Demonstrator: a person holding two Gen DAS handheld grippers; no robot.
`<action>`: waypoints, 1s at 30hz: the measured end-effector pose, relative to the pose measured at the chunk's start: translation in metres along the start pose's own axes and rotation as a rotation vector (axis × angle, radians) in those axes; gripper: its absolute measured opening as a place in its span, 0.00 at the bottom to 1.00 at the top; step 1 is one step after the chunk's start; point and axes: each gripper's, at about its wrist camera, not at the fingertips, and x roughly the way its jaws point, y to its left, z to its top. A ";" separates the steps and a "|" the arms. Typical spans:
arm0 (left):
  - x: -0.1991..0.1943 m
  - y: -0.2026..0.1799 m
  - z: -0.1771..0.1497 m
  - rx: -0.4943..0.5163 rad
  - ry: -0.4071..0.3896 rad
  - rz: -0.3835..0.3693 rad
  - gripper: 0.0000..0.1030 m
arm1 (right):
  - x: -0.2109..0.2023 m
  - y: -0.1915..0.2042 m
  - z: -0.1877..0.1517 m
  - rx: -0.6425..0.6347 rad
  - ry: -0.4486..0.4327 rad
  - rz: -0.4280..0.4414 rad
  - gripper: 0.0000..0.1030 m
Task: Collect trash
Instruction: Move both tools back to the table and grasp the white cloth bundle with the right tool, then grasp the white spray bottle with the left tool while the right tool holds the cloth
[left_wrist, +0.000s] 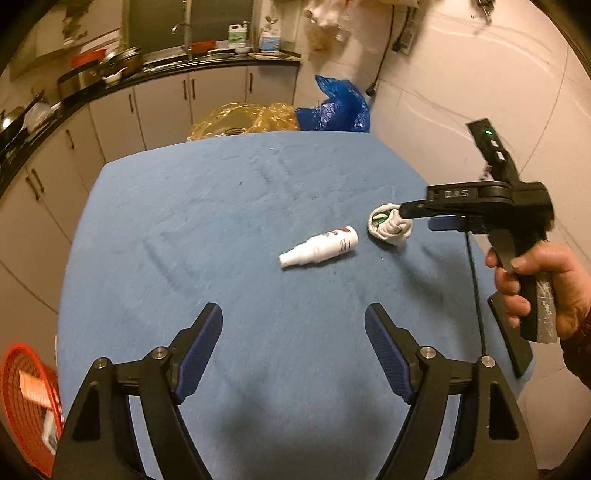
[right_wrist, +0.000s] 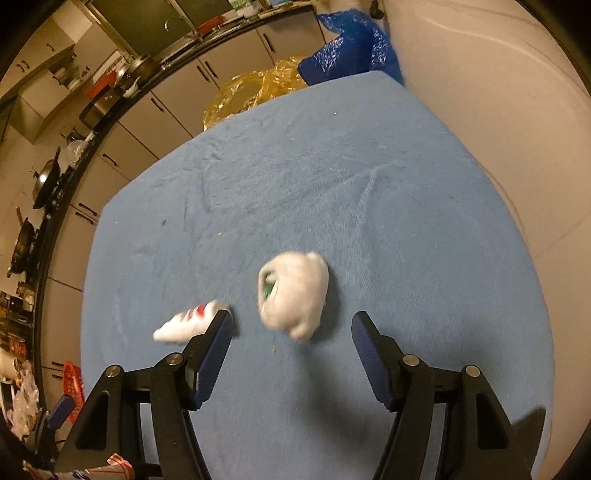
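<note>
step: reaching for trash, my guess
right gripper (right_wrist: 291, 332): jaws wide, empty; poised just short of crumpled white wad (right_wrist: 293, 293) on blue table (right_wrist: 369, 184)
left gripper (left_wrist: 293, 328): wide, empty
next: close on wad; spray bottle (left_wrist: 319, 250) beside it

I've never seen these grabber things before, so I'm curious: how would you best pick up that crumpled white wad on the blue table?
Grip the white wad across its rounded middle, coming from above and behind. The right gripper is open, one finger either side of it. It looks soft, so it should squash and hold. The spray bottle lies close on the left.
</note>
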 end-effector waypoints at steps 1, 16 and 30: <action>0.006 -0.001 0.006 0.009 0.000 0.001 0.76 | 0.007 -0.001 0.002 0.000 0.016 0.006 0.66; 0.103 -0.032 0.051 0.164 0.002 0.006 0.79 | -0.017 -0.028 -0.030 -0.040 0.050 0.073 0.27; 0.169 -0.041 0.053 0.229 0.080 0.017 0.44 | -0.038 -0.049 -0.060 -0.022 0.069 0.073 0.27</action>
